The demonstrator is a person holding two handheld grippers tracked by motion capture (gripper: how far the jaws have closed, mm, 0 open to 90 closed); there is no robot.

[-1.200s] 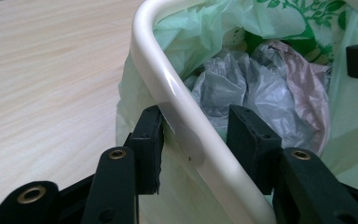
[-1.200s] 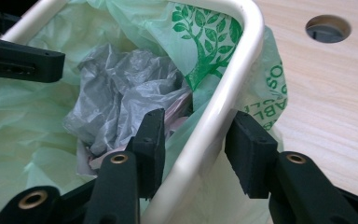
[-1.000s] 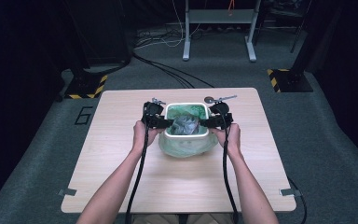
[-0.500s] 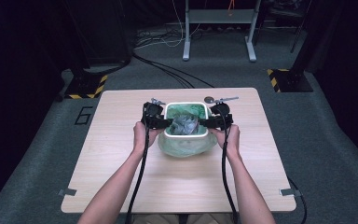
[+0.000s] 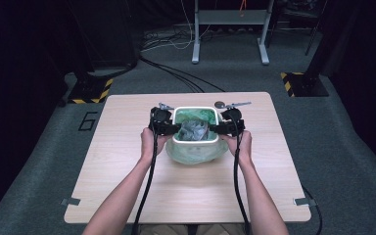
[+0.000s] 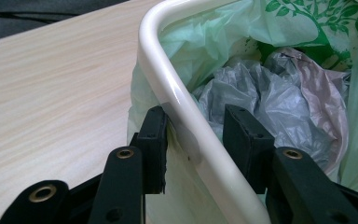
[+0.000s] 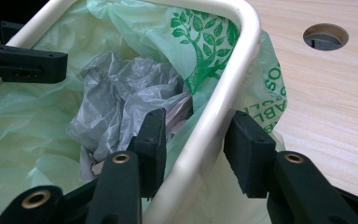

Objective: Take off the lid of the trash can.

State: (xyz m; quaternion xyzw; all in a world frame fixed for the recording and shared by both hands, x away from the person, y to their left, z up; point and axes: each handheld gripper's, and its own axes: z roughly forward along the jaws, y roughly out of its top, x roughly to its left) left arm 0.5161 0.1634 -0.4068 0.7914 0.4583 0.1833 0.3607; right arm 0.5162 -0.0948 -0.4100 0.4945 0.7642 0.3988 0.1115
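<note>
A white bin point(image 5: 196, 142) lined with a pale green bag point(image 5: 192, 153) stands on the table, and the bag hangs out over its rim. Crumpled grey and pinkish plastic point(image 6: 270, 100) lies inside. My left gripper point(image 5: 172, 128) straddles the left side of the white rim point(image 6: 168, 84). Its outer pad lies against the bag, and a gap shows at the inner pad. At the right side of the rim point(image 7: 223, 98), my right gripper point(image 5: 219, 129) stands with one jaw inside and one outside. Gaps show on both sides there. The left gripper's jaw point(image 7: 28, 63) reaches in from across the bin.
The light wooden table point(image 5: 186, 196) has a round hole point(image 7: 325, 36) just beyond the bin at the right. Cables trail from both grippers toward the near edge. Dark floor, cables and a metal stand base point(image 5: 227, 19) lie behind the table.
</note>
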